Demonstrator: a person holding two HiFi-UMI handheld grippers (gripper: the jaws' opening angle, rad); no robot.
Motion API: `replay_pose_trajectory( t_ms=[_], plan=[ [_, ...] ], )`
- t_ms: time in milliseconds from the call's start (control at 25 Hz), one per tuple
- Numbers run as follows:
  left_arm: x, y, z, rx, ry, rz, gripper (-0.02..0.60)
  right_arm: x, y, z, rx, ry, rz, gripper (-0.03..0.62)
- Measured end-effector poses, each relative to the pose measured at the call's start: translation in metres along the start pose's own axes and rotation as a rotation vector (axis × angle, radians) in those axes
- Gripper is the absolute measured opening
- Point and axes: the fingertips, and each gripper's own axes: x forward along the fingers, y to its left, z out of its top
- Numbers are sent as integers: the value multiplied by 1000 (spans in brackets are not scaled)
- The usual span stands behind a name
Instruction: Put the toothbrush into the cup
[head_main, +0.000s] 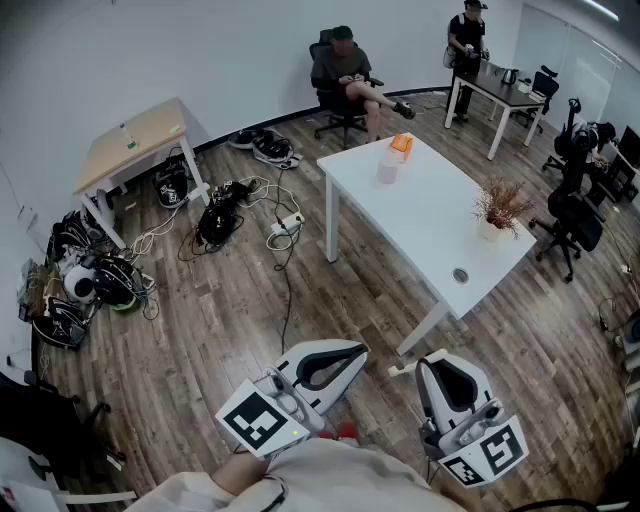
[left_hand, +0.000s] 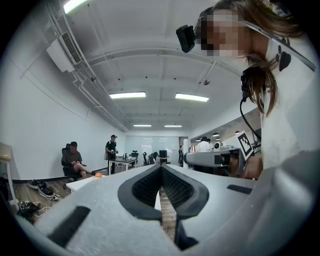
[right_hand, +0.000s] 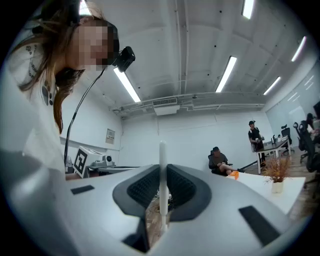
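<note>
My right gripper (head_main: 428, 364) (right_hand: 162, 170) is shut on a thin white toothbrush (right_hand: 162, 150), which stands upright between its pads. In the head view the toothbrush (head_main: 402, 370) pokes out to the left of the jaws. My left gripper (head_main: 352, 352) (left_hand: 161, 169) is shut with nothing in it, held beside the right one low over the wooden floor. A pale cup (head_main: 388, 169) stands on the far end of the white table (head_main: 430, 225), next to an orange object (head_main: 401, 144). Both grippers are well short of the table.
A dried plant in a small pot (head_main: 496, 212) stands on the table's right side. A seated person (head_main: 347, 75) and a standing person (head_main: 466, 40) are at the back. Cables and a power strip (head_main: 285, 225) lie on the floor; a wooden desk (head_main: 135, 140) with bags is at left, office chairs (head_main: 575, 215) at right.
</note>
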Motion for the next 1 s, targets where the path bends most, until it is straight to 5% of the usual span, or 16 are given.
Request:
replay_pose_trajectory(
  t_ms=[440,640,1000],
  plan=[
    [8,0,-1,14,35,32,6,8,-4,-7,-4,27,-9,55],
    [40,21,-7,114,43,71,6,33,-20,-17,-34,60,-22,55],
    [78,39,-5,143,90,129,6,56,-47,-10,-50,51,-36,55]
  ],
)
